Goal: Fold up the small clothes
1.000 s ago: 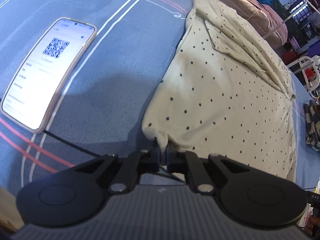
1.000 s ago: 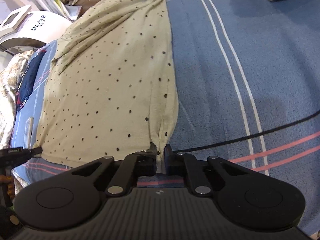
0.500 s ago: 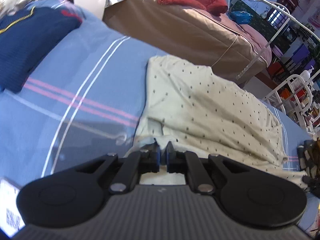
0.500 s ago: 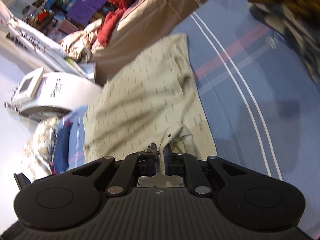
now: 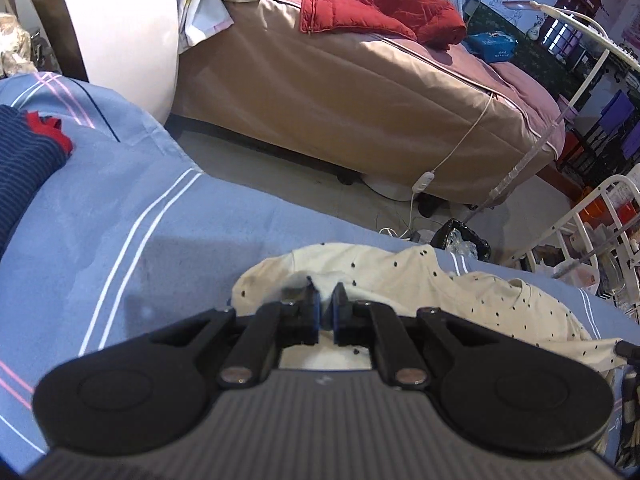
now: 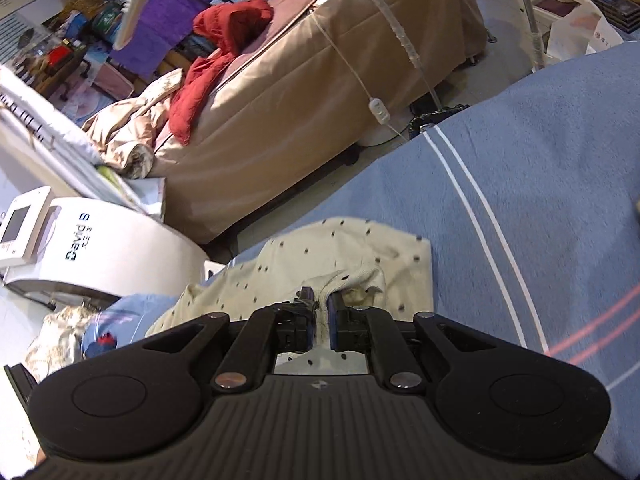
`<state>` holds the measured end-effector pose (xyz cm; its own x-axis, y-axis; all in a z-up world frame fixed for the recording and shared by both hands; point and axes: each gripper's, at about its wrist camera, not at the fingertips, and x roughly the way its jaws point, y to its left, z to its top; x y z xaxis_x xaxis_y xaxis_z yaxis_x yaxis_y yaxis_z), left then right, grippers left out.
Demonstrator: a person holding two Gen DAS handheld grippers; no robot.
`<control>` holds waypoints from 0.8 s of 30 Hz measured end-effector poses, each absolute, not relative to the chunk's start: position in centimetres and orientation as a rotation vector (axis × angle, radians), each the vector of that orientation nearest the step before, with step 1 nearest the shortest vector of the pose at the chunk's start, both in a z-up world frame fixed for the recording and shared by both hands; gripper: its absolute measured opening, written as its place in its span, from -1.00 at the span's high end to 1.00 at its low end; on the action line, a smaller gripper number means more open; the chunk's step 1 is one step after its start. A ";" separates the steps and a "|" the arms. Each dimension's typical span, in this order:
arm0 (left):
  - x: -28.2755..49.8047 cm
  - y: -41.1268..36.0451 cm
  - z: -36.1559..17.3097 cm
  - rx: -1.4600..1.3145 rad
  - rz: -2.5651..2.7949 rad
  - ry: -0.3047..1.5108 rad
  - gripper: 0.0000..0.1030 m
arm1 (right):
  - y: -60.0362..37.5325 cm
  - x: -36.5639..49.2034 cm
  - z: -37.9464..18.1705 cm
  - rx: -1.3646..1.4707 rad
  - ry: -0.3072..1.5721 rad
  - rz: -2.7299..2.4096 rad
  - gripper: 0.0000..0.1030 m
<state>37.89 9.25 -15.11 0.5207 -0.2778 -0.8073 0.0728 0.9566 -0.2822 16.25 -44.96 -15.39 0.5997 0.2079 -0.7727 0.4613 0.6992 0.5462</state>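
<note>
Mid-fold: L gripper (image 5: 326, 294) & R gripper (image 6: 321, 300) each clamped on shirt (image 5: 500, 300) hem. Next, by the look: lay hem flat on far edge, then let go.

A bed covered with a blue sheet (image 5: 208, 248) carries everything; the sheet has paired white stripes and thin pink ones. Directly on it, around and just beyond the fingers in both wrist views, lies a cream dotted garment (image 5: 500, 300), bunched near the bed's far edge. Far to the left of the left fingers, a dark blue striped knit (image 5: 24, 168) rests on the sheet.
</note>
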 end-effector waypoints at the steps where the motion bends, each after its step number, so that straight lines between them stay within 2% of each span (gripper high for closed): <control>1: 38.6 9.0 -15.4 -0.218 -0.212 1.005 0.90 | -45.1 16.7 -15.5 0.807 0.945 -0.171 0.75; 5: 41.1 8.2 -16.9 -0.177 -0.192 1.040 0.87 | -45.9 18.8 -16.4 0.800 0.962 -0.194 0.74; 7: 42.0 8.0 -17.7 -0.172 -0.172 1.059 0.79 | -46.2 19.6 -17.1 0.805 0.974 -0.215 0.70; 8: 42.1 7.9 -18.0 -0.169 -0.158 1.052 0.58 | -46.1 19.9 -17.5 0.800 0.983 -0.223 0.66; 9: 42.3 7.9 -18.2 -0.166 -0.155 1.040 0.29 | -46.1 20.3 -17.8 0.791 0.988 -0.241 0.37; 10: 42.5 7.8 -18.3 -0.155 -0.142 1.027 0.10 | -46.0 20.5 -18.0 0.781 0.986 -0.257 0.17; 11: 42.7 7.6 -18.2 -0.141 -0.118 1.012 -0.15 | -46.0 20.7 -18.0 0.767 0.971 -0.257 0.14; 14: 43.0 7.8 -17.3 -0.140 -0.097 0.936 -0.16 | -46.3 20.4 -17.1 0.731 0.880 -0.260 0.11; 17: 42.6 7.7 -15.8 -0.129 -0.121 0.917 -0.14 | -45.9 20.2 -15.9 0.664 0.873 -0.222 0.13; 22: 37.2 4.2 -14.7 0.119 -0.333 0.892 -0.09 | -41.8 18.4 -14.2 0.339 0.878 -0.009 0.20; 24: 35.7 2.8 -15.5 0.177 -0.399 0.918 0.05 | -40.3 18.1 -14.8 0.243 0.927 0.101 0.30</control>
